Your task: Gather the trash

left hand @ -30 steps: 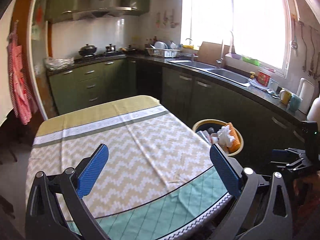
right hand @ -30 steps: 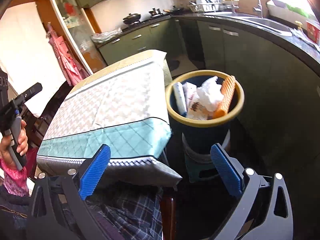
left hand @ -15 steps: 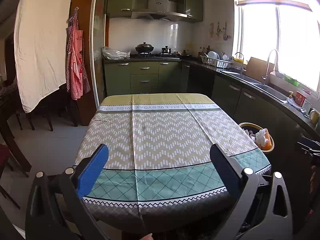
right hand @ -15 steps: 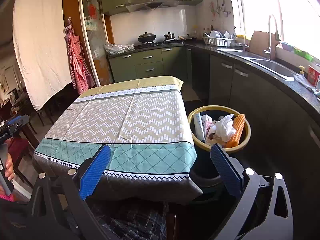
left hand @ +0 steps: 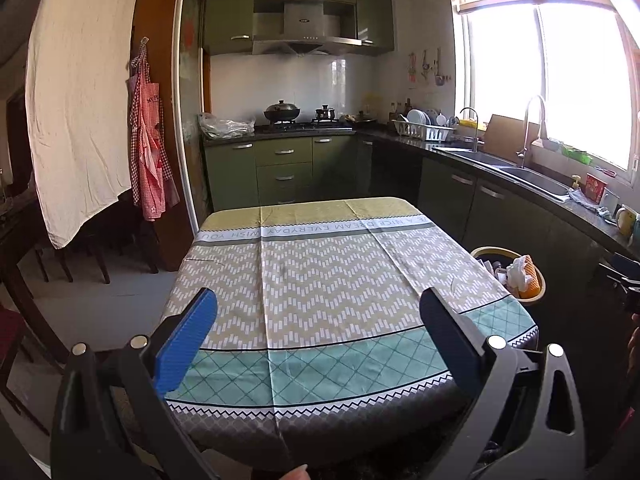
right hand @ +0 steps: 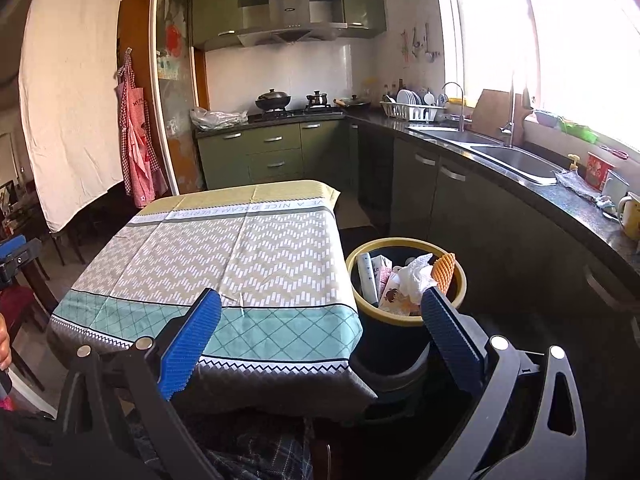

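Note:
A dark bin with a yellow rim stands on the floor right of the table. It holds crumpled white paper, an orange ribbed piece, cartons and a tube. The same bin shows at the table's right edge in the left wrist view. My left gripper hangs open over the near end of the patterned tablecloth, holding nothing. My right gripper is open too, raised before the table's near right corner and the bin. No trash shows on the tablecloth.
Green cabinets and a dark counter with a sink run along the right and back. A stove with pots is at the back. A red apron and a white sheet hang at the left, above dark chairs.
Both grippers have lifted and drawn back from the bin and table, so the whole table and kitchen come into view. Both have stayed open and empty.

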The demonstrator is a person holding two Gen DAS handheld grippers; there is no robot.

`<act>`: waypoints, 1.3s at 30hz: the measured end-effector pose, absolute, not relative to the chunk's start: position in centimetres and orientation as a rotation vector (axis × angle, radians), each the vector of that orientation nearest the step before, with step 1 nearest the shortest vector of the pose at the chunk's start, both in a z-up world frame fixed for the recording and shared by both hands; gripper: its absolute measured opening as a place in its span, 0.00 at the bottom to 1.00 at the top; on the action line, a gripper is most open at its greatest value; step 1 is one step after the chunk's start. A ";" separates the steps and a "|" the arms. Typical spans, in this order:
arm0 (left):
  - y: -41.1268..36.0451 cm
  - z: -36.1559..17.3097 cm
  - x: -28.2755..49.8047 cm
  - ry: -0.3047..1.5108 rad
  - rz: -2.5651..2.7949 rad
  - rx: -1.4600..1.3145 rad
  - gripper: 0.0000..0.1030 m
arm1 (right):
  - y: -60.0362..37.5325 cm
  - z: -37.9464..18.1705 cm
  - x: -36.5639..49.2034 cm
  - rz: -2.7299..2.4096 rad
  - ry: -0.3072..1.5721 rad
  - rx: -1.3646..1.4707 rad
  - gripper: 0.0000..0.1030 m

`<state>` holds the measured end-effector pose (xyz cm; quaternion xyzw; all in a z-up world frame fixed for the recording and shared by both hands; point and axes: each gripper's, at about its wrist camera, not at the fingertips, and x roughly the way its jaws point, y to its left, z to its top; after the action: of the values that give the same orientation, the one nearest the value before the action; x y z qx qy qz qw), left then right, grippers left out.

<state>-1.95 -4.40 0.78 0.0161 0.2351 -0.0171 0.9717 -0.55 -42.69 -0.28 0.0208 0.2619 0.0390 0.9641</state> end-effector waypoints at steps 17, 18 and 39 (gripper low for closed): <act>-4.5 0.8 -1.9 0.475 -0.041 0.033 0.94 | -42.3 -0.2 -0.3 0.093 0.531 0.020 0.96; -4.5 0.7 -1.9 0.476 -0.042 0.034 0.94 | -42.3 -0.3 -0.3 0.094 0.531 0.021 0.96; -4.8 0.6 -1.9 0.480 -0.037 0.053 0.94 | -42.2 -0.7 0.1 0.096 0.539 0.025 0.96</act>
<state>-1.94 -4.83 0.58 0.0263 0.2375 -0.0186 0.9709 0.14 -42.23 -0.69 0.0123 0.2660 0.0472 0.9627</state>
